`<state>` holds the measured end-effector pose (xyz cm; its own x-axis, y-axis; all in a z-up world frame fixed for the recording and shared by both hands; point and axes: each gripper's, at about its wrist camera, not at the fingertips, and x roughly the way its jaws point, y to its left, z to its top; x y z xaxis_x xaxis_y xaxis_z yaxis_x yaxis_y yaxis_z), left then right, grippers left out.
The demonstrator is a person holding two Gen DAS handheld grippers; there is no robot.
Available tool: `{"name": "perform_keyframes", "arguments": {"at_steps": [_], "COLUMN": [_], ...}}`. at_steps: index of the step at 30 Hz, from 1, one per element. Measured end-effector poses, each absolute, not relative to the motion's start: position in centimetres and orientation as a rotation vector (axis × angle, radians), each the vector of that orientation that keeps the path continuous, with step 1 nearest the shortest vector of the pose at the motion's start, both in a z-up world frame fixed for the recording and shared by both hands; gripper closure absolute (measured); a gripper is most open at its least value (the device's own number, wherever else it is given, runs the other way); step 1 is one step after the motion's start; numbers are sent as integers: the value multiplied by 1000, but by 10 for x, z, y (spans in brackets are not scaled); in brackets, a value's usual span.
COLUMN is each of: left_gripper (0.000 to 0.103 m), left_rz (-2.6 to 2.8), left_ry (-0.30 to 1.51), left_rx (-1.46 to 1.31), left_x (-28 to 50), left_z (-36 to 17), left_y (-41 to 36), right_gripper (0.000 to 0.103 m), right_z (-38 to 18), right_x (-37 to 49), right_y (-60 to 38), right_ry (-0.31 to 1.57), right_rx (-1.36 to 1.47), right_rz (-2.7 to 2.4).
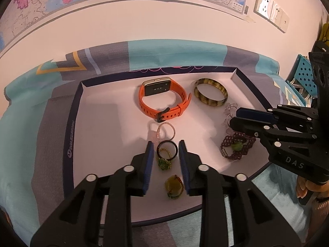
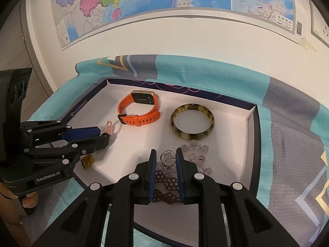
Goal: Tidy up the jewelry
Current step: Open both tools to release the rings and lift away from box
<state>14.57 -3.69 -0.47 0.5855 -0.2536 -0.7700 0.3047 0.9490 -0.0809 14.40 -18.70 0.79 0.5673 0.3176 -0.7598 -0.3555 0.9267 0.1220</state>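
Between left claw [image 1: 166, 146] pads: black ring [image 1: 167, 147] and green-beaded ring [image 1: 163, 160], flat on tray [image 1: 71, 127] floor, pads narrow but clear. Under right claw [image 2: 166, 154], also narrow, nothing gripped: purple bead bracelet [image 2: 165, 182]. Beyond both: orange watch [image 1: 163, 98], bangle [image 1: 210, 95], likely sorted already.

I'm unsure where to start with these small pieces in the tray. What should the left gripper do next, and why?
Probably lower the left gripper a little and close on the black ring. Its fingers stand apart on either side of that ring without pressing it, and the green beaded ring lies against it, so go gently.
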Motion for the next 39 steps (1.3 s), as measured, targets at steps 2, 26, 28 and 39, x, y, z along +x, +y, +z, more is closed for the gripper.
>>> {"name": "perform_keyframes", "arguments": {"at_steps": [2, 26, 28, 39], "left_gripper": [68, 5, 5, 5], "left_rz": [-315, -111, -107, -108], "left_ry": [880, 769, 774, 786], "left_rx": [65, 42, 43, 46], "left_x": [144, 61, 54, 35], "left_z": [-4, 16, 15, 11], "left_y": [-36, -3, -3, -5], "right_gripper": [77, 6, 6, 6], "right_z": [9, 24, 22, 19], "right_x": [142, 47, 41, 23], "right_y": [-188, -188, -185, -178], "right_ry": [878, 744, 747, 770], "right_rx": [-44, -70, -65, -42], "right_rz": [393, 276, 276, 274]}}
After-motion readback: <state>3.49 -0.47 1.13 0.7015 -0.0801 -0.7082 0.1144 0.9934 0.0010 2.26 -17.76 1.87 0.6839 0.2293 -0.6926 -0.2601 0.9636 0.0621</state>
